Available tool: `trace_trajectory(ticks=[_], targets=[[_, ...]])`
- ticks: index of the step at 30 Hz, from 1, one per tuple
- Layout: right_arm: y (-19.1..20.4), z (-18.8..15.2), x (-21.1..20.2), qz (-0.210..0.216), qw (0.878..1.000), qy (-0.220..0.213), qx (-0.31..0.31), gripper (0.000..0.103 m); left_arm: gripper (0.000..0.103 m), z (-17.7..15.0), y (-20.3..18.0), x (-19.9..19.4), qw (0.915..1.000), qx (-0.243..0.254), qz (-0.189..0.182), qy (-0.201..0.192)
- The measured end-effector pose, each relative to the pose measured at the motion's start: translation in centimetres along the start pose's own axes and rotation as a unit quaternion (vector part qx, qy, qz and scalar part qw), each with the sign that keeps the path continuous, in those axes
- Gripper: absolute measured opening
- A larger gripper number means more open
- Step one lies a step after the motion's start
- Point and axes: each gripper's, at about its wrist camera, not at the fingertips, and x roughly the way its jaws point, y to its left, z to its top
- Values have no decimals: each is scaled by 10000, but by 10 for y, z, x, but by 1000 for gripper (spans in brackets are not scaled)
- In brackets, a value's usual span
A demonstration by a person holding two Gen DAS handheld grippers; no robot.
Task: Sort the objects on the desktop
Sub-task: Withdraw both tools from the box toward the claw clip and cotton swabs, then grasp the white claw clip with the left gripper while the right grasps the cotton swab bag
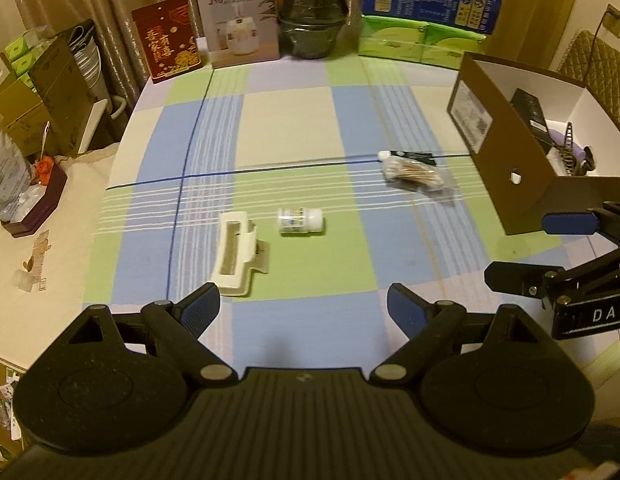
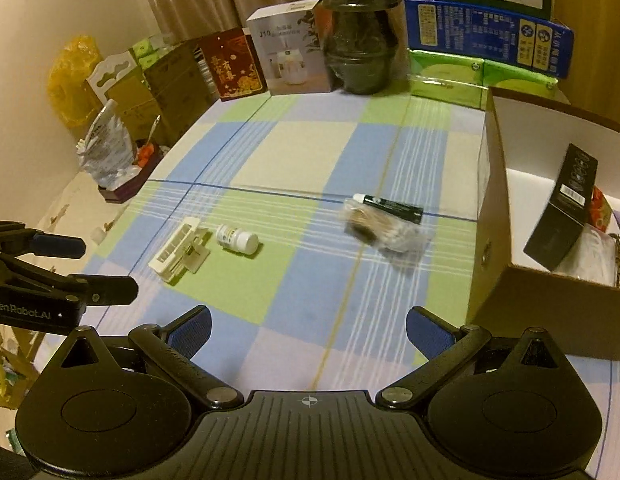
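Note:
On the checked tablecloth (image 1: 294, 128) lie a cream plastic clip holder (image 1: 236, 256) (image 2: 180, 254), a small white pill bottle (image 1: 300, 221) (image 2: 237, 239) on its side, a bag of cotton swabs (image 1: 413, 174) (image 2: 383, 232) and a black tube with a white cap (image 1: 407, 156) (image 2: 389, 205) behind the bag. My left gripper (image 1: 304, 310) hovers open over the near cloth, just in front of the clip holder, nothing between its fingers. My right gripper (image 2: 308, 332) is open and empty too, near the brown cardboard box (image 1: 505, 160) (image 2: 495, 216), which holds a black carton (image 2: 565, 208) and other items.
Along the far edge stand a red card box (image 1: 168, 38), a white appliance box (image 1: 240, 16), stacked dark bowls (image 1: 313, 12), green tissue packs (image 1: 409, 42) and a blue box (image 1: 429, 0). Cartons, bags and clutter fill the left side beyond the table edge.

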Motion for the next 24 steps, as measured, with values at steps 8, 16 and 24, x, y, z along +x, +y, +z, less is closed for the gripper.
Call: trace_trajectory(ticks=[8,16,24], targets=[[0,13,25,-199,9997,-113,117,101,88,8,23,20,9999,12,98,50],[-9,30,55,-499,9983,-153,262,101,87,15,54,62,9995,-137,251,155],[-19,41,75,-648,9974,-55,315,101,82,25,64,107,9991,-76,160,391]])
